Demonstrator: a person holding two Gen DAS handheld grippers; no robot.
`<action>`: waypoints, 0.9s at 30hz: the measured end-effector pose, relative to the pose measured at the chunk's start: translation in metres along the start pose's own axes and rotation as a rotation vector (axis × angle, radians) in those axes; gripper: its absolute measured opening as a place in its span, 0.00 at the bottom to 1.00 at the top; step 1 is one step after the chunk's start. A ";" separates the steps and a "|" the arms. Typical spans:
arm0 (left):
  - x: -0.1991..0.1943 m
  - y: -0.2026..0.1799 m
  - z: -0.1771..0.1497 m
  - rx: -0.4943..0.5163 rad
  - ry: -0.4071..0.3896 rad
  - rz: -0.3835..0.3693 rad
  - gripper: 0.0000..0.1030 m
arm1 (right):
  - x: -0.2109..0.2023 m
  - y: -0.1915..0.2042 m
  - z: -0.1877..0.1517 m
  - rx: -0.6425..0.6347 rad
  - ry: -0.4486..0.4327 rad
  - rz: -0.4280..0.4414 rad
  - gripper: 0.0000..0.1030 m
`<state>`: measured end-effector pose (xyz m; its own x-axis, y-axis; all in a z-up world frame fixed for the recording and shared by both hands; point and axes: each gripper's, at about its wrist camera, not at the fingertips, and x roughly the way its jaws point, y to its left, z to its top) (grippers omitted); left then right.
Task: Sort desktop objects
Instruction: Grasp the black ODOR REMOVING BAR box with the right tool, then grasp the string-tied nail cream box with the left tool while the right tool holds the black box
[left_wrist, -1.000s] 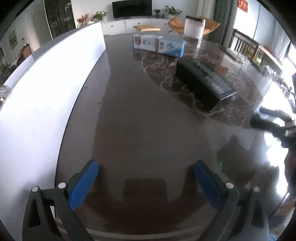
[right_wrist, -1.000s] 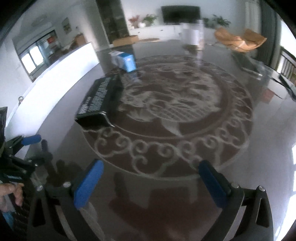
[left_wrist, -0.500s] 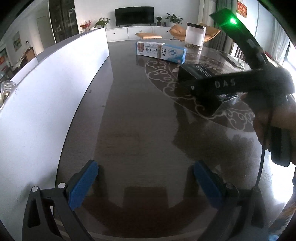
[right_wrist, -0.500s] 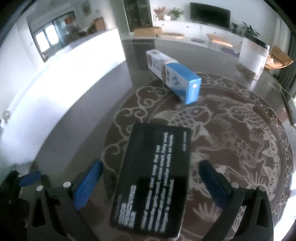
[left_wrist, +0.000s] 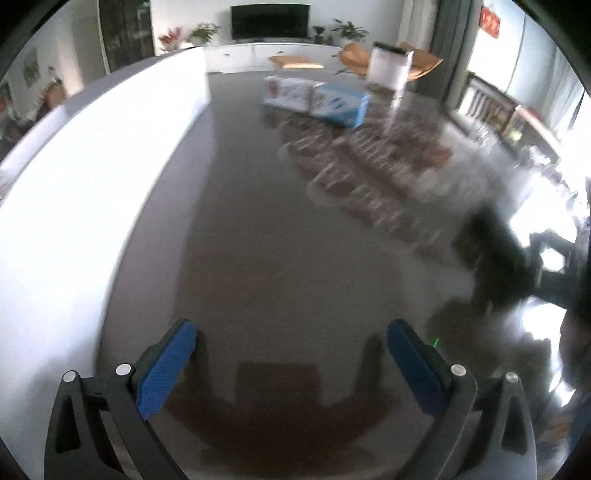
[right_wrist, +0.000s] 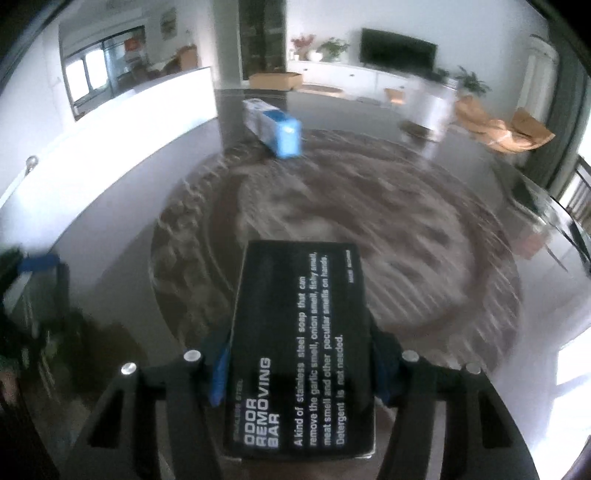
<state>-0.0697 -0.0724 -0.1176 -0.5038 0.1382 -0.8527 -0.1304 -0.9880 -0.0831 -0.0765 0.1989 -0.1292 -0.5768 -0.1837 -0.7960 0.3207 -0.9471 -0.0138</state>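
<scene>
The right gripper (right_wrist: 299, 373) is clenched on a black box (right_wrist: 301, 343), with one blue pad pressed on each long side. The box says "ODOR REMOVING BAR" in white letters. It looks lifted just above the dark, shiny worktop (right_wrist: 110, 266), but the picture is blurry, so I cannot be sure it is off the top.

The left gripper (left_wrist: 291, 354) is released, with its blue pads wide apart and nothing between them. It hangs over a bare part of the worktop, near a long white wall (left_wrist: 96, 177) on the left.

Far away sits a blue and white box (right_wrist: 275, 127), lying on its side. A white tub (right_wrist: 430, 107) stands at the far right.

I think the step is carrying the black box to its sorting spot. Next, it needs a steady move and a gentle set-down, maybe beside the blue and white box.
</scene>
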 end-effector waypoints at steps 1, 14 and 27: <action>0.003 -0.005 0.016 0.000 -0.007 0.000 1.00 | -0.006 -0.006 -0.007 0.007 -0.004 -0.009 0.58; 0.089 -0.034 0.229 -0.163 0.014 0.057 1.00 | -0.022 -0.015 -0.027 0.021 -0.017 -0.015 0.58; 0.138 -0.023 0.234 -0.151 0.007 0.142 0.50 | -0.021 -0.016 -0.026 0.021 -0.017 -0.015 0.58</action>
<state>-0.3363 -0.0147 -0.1124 -0.5015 -0.0031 -0.8651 0.0709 -0.9968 -0.0376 -0.0498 0.2245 -0.1275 -0.5940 -0.1739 -0.7855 0.2964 -0.9550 -0.0127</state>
